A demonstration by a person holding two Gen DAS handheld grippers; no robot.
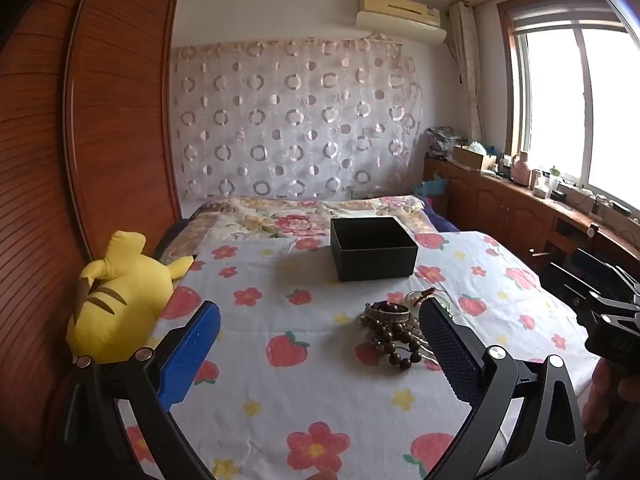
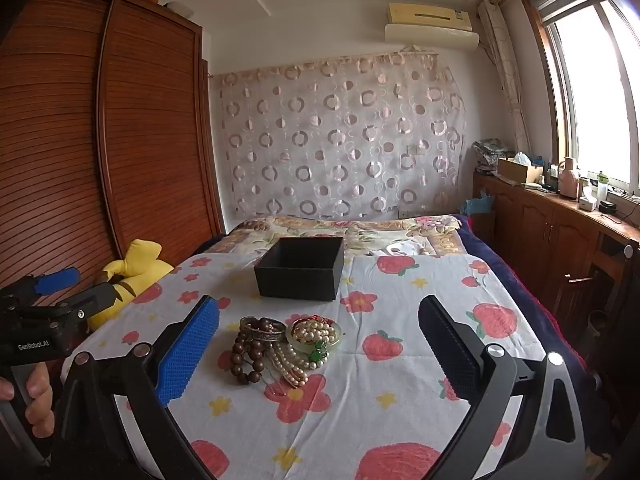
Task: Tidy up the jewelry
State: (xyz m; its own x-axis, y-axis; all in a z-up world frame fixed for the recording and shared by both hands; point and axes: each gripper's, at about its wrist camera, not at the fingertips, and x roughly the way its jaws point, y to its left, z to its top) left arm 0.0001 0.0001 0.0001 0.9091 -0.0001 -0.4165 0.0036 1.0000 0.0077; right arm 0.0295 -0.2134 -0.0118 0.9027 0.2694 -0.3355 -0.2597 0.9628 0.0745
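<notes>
Left gripper [image 1: 320, 354] and right gripper [image 2: 320, 344]: fingers spread wide, holding nothing. Heap of brown-bead and pearl jewelry [image 2: 280, 346] lies on flowered sheet [image 2: 400, 380], near open black square box [image 2: 300, 268].

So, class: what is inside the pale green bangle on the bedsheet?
A heap of pearl beads fills the pale green bangle. The sheet beneath is covered, and whether anything lies under the pearl beads cannot be seen.

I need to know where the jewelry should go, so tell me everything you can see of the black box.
The black box is square, open-topped, with no lid in view, with straight matte walls that look like card or fabric-covered board. What shows of its inside looks dark and empty. It sits upright on the floral sheet, beyond the jewelry pile and apart from it. Neither gripper touches it.
</notes>
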